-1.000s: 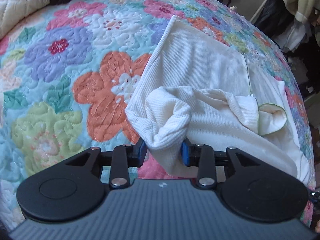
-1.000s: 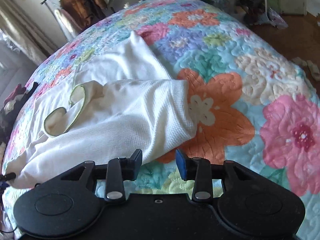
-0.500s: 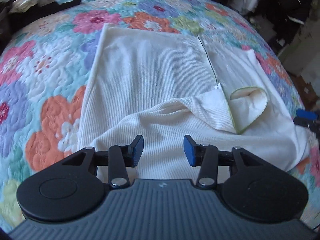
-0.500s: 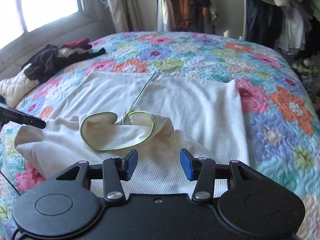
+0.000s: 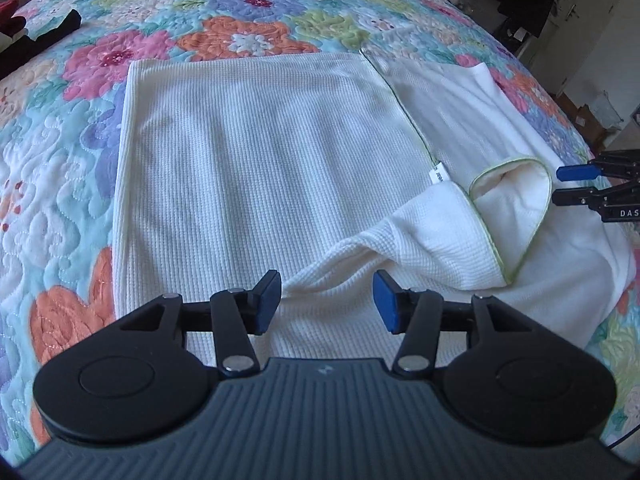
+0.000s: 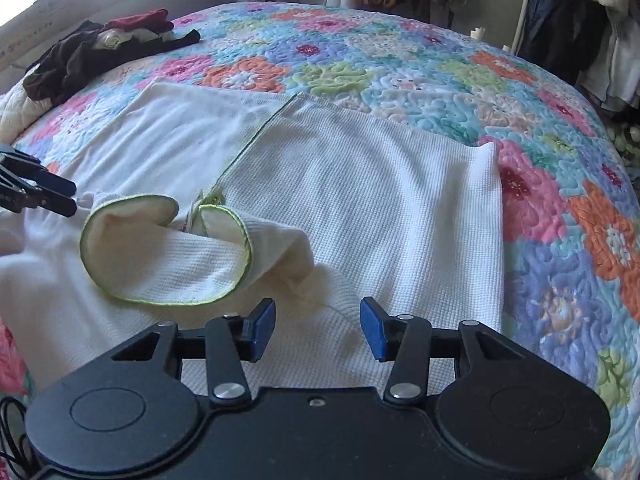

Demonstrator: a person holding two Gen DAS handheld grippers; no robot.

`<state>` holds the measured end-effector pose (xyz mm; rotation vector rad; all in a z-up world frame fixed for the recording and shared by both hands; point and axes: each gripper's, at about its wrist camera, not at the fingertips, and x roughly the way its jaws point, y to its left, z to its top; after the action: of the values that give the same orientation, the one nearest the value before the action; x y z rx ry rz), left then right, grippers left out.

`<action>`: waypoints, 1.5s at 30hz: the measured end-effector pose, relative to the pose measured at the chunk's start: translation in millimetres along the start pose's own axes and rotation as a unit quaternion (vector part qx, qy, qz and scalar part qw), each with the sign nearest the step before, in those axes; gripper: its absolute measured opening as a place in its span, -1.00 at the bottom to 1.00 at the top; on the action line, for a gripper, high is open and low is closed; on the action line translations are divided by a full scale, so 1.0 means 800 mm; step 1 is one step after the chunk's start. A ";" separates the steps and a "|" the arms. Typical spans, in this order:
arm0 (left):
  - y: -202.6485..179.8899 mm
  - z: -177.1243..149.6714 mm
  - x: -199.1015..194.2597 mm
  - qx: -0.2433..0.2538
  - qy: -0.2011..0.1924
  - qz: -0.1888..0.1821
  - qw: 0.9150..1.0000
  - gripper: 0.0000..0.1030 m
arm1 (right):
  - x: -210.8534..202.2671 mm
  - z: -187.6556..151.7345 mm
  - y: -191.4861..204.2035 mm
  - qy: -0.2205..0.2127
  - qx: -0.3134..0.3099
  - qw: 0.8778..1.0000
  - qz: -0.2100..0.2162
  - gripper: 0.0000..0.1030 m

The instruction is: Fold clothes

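Grippers, left gripper point(image 5: 326, 300) and right gripper point(image 6: 318, 328), are hovering released above the white garment point(image 5: 260, 152), apparently letting its folded sleeve point(image 6: 180, 264) settle on the quilt point(image 6: 400, 60).

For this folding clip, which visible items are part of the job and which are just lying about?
Job: white waffle-knit garment, its green-trimmed cuff, left gripper, right gripper, both open.
Lying about: dark clothes pile, floral quilt, hanging clothes.

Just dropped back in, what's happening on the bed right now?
A person with a gripper in each hand is folding a cream waffle-knit garment spread on the floral quilt. The left gripper and right gripper hover open over its near edge, holding nothing. Both green-trimmed sleeves lie folded across the body. A dark clothes pile waits at the far side.
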<state>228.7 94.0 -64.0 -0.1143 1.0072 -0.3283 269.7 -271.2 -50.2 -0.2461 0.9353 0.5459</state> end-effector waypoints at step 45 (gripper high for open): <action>-0.002 0.176 0.065 -0.002 -0.151 0.047 0.987 -0.70 | 0.088 0.176 -0.047 -0.109 0.028 0.991 -0.069 -0.87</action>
<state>372.9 67.9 -30.4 -0.1156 0.7100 -0.2145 420.9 -218.5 -27.5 -0.1941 0.7136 0.4100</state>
